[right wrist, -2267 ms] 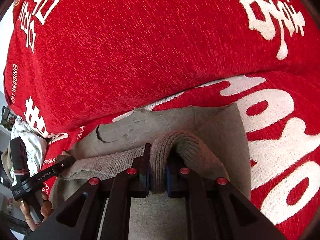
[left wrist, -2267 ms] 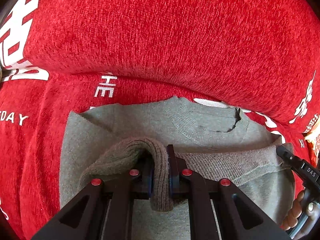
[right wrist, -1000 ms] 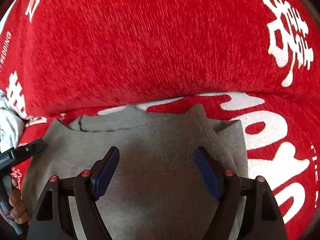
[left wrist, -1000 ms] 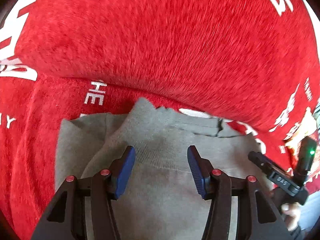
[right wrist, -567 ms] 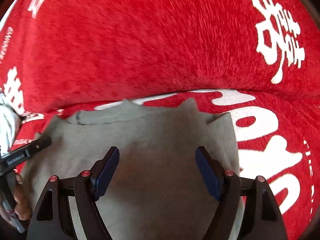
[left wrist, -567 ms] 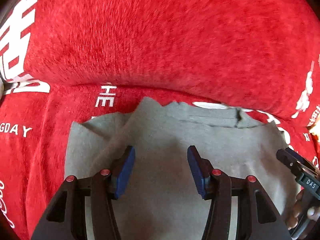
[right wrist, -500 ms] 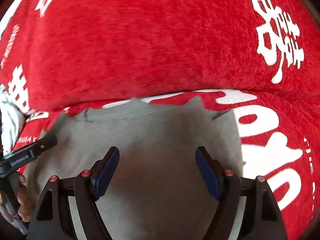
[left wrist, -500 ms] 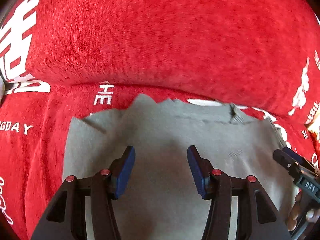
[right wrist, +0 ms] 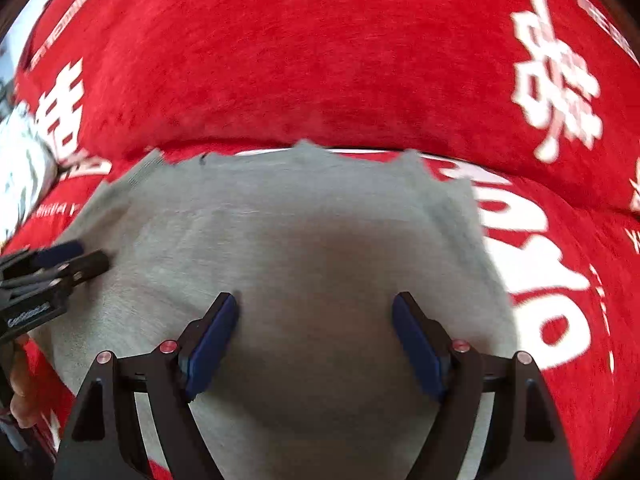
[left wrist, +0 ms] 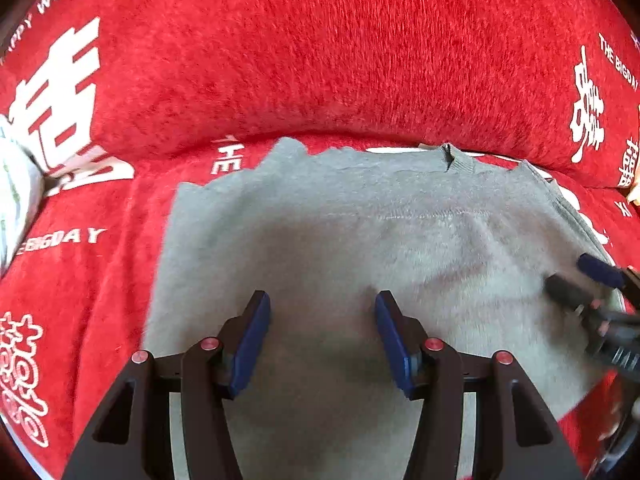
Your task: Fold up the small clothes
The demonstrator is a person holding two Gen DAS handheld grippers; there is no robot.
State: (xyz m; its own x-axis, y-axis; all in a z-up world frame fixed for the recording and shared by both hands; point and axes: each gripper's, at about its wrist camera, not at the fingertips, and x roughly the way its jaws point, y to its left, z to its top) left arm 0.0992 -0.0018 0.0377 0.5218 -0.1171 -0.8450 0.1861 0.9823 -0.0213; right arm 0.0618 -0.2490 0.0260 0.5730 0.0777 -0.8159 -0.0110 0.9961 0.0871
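- Grey knitted garment lies spread flat on the red sofa seat, its far edge right up against the foot of the red back cushion.
- From the right wrist view the same garment fills the middle of the seat, with bare red seat cover and big white lettering showing past its right edge.
- Along that far edge, a ragged line of small points, and a short dark slit in the ribbed band near the far right corner as the left camera sees it.
- Left gripper is above the near half of the garment, jaws spread apart, blue pads clear of each other and only flat cloth in the gap between them.
- Right gripper is also over the near half, jaws spread wider, pinching nothing.
- Each camera catches the other tool: the right gripper pokes in over the garment's right edge, blurred, and the left gripper reaches in over its left edge, with a bit of the person's hand at the frame's left border.
- A white patterned cloth sits at the seat's far left edge, well apart from the garment.
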